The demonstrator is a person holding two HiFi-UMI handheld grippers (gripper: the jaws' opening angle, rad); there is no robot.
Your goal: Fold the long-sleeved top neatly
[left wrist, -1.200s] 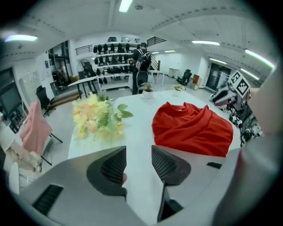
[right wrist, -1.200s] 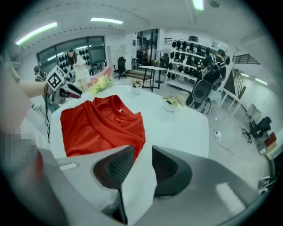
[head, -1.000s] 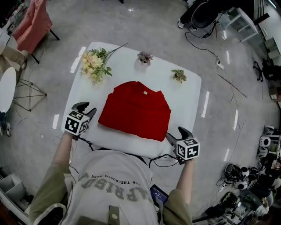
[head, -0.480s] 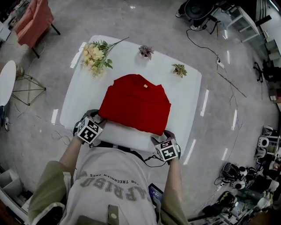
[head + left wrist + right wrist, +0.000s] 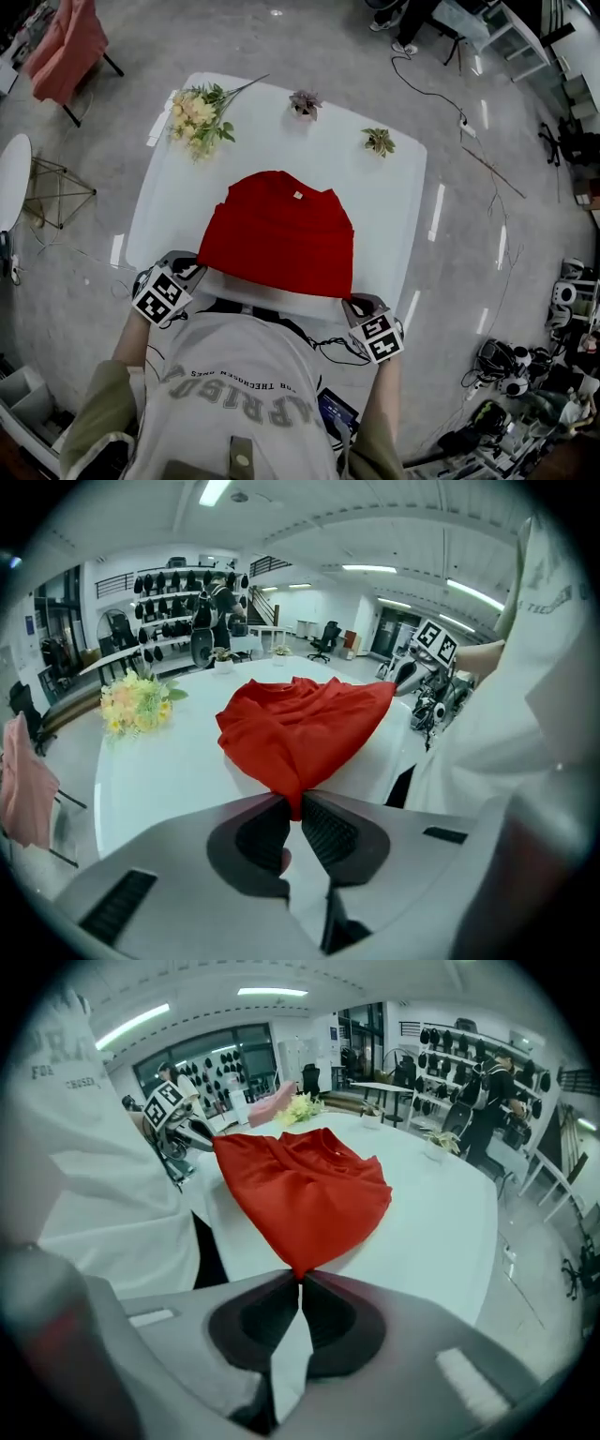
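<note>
at near corners, left claw (image 5: 293, 802) closing, right claw (image 5: 300, 1284) clamped, both on red top (image 5: 277, 234).

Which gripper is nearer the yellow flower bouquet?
Left. The left gripper, jaws closing on a corner of the red top, is on the same side as the bouquet; the right gripper, pinching the other corner, is farther across.

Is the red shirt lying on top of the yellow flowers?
No, the red top lies in the middle of the white table, and the yellow flowers lie apart from it near a far corner.
</note>
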